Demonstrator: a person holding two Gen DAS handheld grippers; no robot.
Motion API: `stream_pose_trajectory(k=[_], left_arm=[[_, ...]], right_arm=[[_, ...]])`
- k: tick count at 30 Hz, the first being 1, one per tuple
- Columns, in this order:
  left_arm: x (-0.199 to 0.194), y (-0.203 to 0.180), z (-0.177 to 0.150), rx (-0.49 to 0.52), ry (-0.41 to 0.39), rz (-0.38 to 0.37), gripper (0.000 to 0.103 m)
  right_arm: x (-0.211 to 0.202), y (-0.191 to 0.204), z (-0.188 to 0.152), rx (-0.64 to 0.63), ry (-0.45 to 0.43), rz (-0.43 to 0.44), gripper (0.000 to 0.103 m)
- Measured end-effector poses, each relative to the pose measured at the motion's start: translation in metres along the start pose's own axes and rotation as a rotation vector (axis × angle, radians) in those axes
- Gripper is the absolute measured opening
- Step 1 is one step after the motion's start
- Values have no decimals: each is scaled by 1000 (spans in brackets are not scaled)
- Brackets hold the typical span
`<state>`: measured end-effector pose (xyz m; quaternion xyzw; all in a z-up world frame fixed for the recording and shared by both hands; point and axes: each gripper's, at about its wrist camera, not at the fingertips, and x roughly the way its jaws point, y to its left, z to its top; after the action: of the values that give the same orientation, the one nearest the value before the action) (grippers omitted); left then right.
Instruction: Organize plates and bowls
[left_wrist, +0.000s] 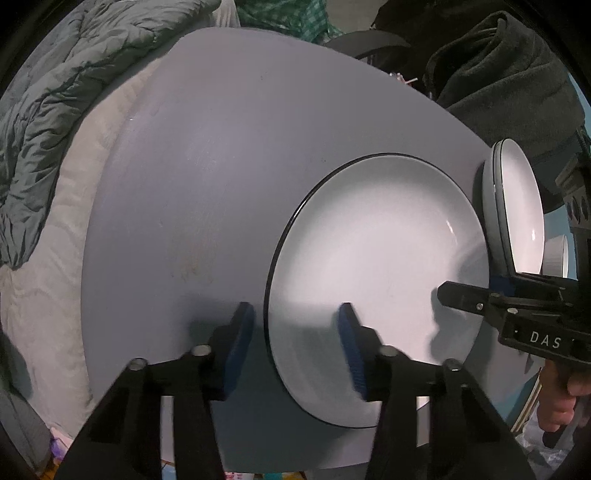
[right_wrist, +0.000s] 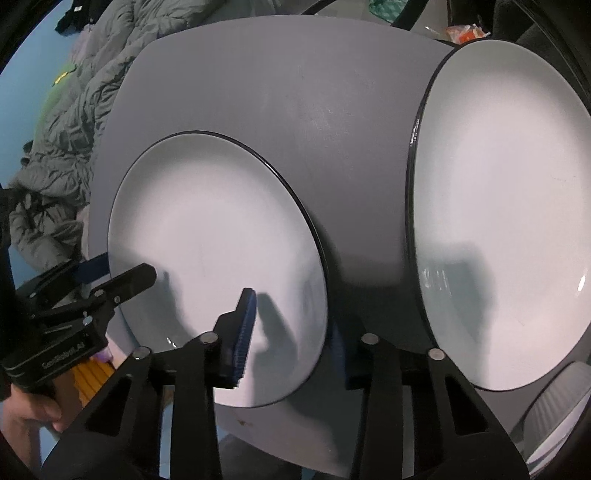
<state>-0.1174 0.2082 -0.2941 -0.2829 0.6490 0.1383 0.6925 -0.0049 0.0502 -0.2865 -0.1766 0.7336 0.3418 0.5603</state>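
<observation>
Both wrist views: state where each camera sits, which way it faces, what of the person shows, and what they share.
Left wrist: on the left gripper, facing steeply down; its jaws straddle the near plate's left rim; right gripper and a hand show at right.
Right wrist: on the right gripper, facing down, straddling the same plate's right rim; left gripper and a hand at left.
Shared: that plate, the grey table, the stacked plates.
</observation>
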Motion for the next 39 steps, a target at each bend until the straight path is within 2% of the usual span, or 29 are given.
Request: stream_pose_trajectory(k=[2, 3, 5, 8, 15, 23, 31, 39], left_arm=[[2, 0, 0, 5, 10, -6, 28], [3, -1, 1, 4, 14, -5, 26], [3, 2, 1, -7, 6, -19, 26], [3, 5, 0, -18, 4, -35, 24], [4, 10, -3, -13, 25, -34, 23], [0, -2, -8, -5, 53, -35, 23], [-19, -36, -25, 67, 50, -7, 23], [-33, -81, -14, 126, 33, -41, 23]], right_arm=[[1, 2, 0, 2, 0, -4, 34], [1, 1, 0, 2, 0, -4, 32], [0, -2, -1, 4, 1, -6, 23], [-1, -6, -1, 27, -3, 16, 18], [-2, -3, -4, 36, -21, 31, 16], [-6, 4, -10, 37, -17, 34, 14], [-29, -4, -22, 40, -21, 21, 14], [-59, -26, -31, 63, -57, 20, 14]])
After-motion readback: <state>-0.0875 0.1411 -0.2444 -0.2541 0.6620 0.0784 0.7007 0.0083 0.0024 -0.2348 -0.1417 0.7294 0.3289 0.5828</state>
